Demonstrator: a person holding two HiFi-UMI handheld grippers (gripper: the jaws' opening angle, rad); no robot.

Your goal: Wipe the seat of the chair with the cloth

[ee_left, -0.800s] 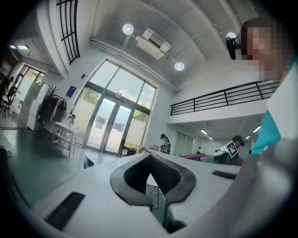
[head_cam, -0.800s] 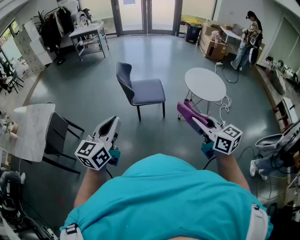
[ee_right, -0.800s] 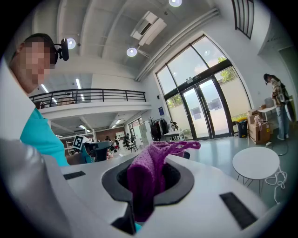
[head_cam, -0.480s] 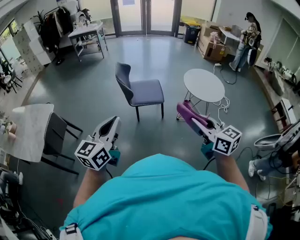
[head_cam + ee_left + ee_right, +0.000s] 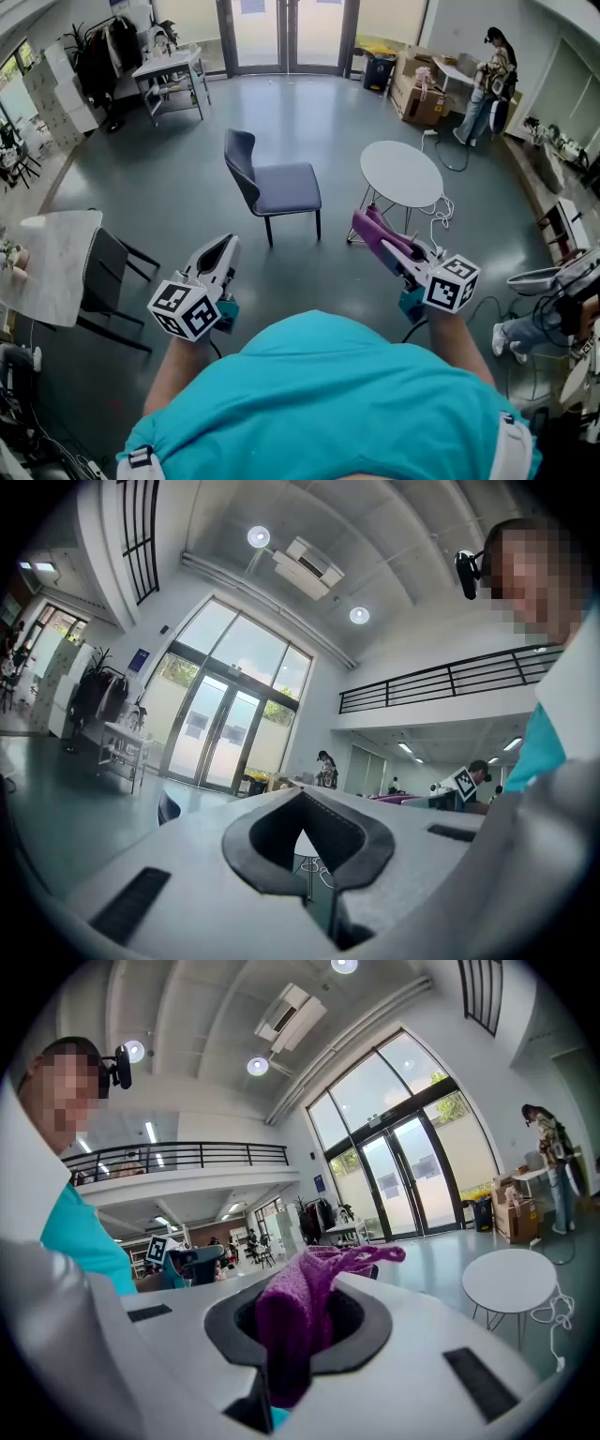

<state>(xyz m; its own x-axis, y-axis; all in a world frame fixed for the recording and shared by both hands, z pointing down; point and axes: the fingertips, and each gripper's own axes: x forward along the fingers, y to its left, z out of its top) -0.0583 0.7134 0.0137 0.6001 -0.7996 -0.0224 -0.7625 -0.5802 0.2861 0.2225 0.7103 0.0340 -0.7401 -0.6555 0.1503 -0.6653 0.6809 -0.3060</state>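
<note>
A dark blue-grey chair (image 5: pixel 274 184) stands on the grey floor ahead of me, its seat bare; its back also shows in the left gripper view (image 5: pixel 168 808). My right gripper (image 5: pixel 371 225) is held at waist height, well short of the chair, and is shut on a purple cloth (image 5: pixel 382 236). The right gripper view has the cloth (image 5: pixel 292 1321) bunched between the jaws, with a tail sticking out past them. My left gripper (image 5: pixel 221 249) hangs at the same height, its jaws shut with nothing between them (image 5: pixel 305 855).
A round white table (image 5: pixel 401 172) stands right of the chair, with cables (image 5: pixel 442 212) on the floor beside it. A black chair (image 5: pixel 105 279) and a white table (image 5: pixel 54 264) are at the left. A person (image 5: pixel 489 81) and cardboard boxes (image 5: pixel 424 96) are at the back right.
The chair and round table have drifted slightly left and up in the head view. Both grippers keep their pose, and the cloth stays in the right one.
</note>
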